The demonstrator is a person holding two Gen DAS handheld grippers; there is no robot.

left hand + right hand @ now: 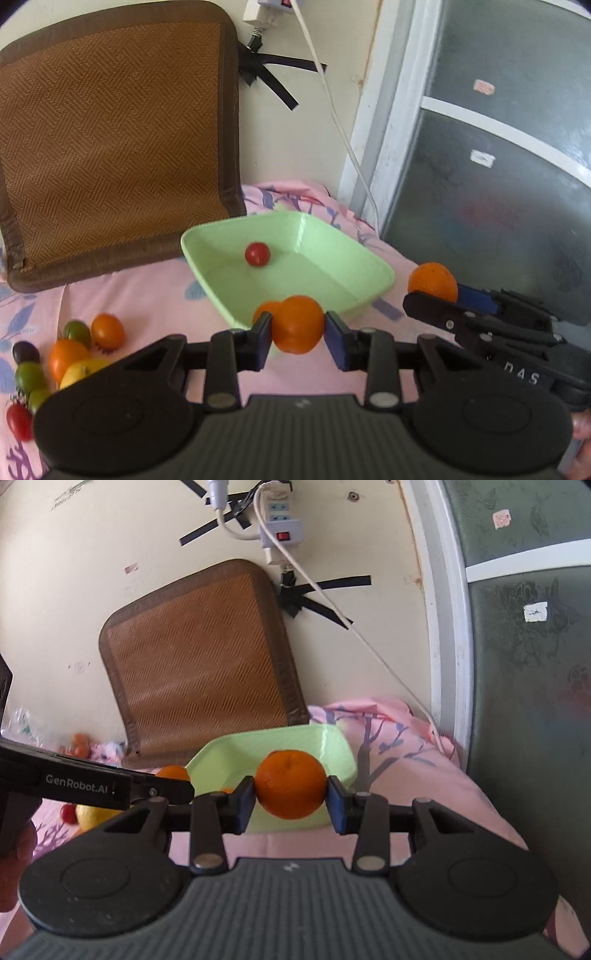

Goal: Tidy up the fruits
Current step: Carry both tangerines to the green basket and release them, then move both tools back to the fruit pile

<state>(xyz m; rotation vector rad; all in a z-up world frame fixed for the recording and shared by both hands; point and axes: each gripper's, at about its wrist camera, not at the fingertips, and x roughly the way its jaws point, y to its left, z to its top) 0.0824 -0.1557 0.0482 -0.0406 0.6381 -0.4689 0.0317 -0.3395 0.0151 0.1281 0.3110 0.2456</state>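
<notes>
My left gripper is shut on an orange tomato, held over the near edge of a light green tray. A red cherry tomato lies in the tray, and another orange fruit shows just behind the left finger. My right gripper is shut on a mandarin, held above the tray's near rim. In the left wrist view the right gripper and its mandarin are right of the tray.
A pile of loose fruit lies at the left on the pink floral cloth: an orange tomato, green ones, a dark one, a red one, a lemon. A brown woven mat leans on the wall. A glass door stands right.
</notes>
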